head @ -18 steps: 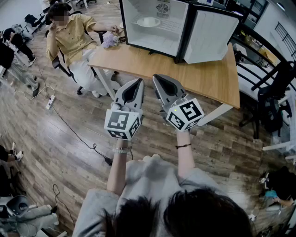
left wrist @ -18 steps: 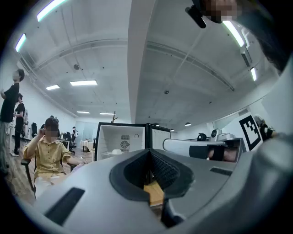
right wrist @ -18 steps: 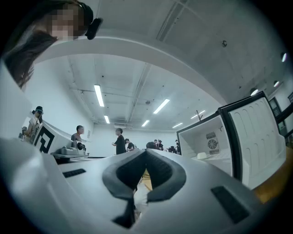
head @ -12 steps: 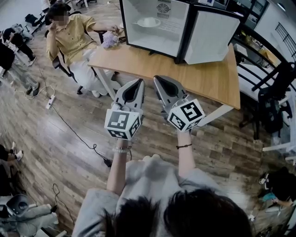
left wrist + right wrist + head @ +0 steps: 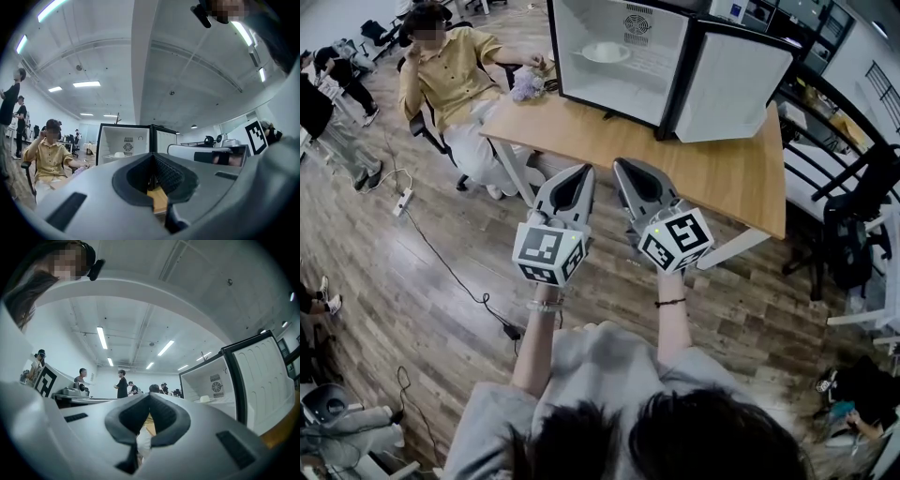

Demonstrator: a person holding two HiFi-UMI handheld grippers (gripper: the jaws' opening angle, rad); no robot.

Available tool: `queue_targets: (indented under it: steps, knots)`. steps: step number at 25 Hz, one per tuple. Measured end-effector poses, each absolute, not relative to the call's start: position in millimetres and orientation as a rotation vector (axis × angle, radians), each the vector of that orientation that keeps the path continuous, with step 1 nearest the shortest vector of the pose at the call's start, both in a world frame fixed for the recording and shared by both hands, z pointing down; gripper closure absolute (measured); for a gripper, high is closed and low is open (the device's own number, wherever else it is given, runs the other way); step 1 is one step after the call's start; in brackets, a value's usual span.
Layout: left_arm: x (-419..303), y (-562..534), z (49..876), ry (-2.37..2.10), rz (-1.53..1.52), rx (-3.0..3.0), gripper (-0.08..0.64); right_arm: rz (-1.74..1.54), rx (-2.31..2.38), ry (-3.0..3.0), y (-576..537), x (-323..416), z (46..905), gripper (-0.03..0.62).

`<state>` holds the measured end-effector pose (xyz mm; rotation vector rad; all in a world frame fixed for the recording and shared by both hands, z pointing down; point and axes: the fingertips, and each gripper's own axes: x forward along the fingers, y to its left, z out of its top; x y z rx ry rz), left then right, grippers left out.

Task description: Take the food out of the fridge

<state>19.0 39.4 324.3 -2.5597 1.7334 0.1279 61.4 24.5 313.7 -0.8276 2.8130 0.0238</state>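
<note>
Head view shows us holding the left gripper and right gripper side by side, short of the wooden table's near edge, both with jaws pressed together on nothing. The food, pale and round, sits inside the open boxy fridge at the far edge, well apart from them.

This is an open office: wooden floor, black chairs, a power strip, long ceiling lights, people sitting and standing, and a fridge on a bench.
</note>
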Motion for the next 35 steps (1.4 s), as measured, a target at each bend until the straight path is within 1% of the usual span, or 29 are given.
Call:
queue_targets:
  steps: [10,25,35]
  knots:
    - [12,21,336,1.808,0.083,-2.547,0.552,-0.038,-0.801,2.831,-1,56,329,0.584]
    - [-11,-64,328,1.650,0.090,-2.625,0.552,-0.064,-0.878,2.808,-81,25,325,0.584]
    - [-46,-108,338,1.575,0.096,-2.691,0.552,-0.078,-0.989,2.781,-122,-5,338,0.584]
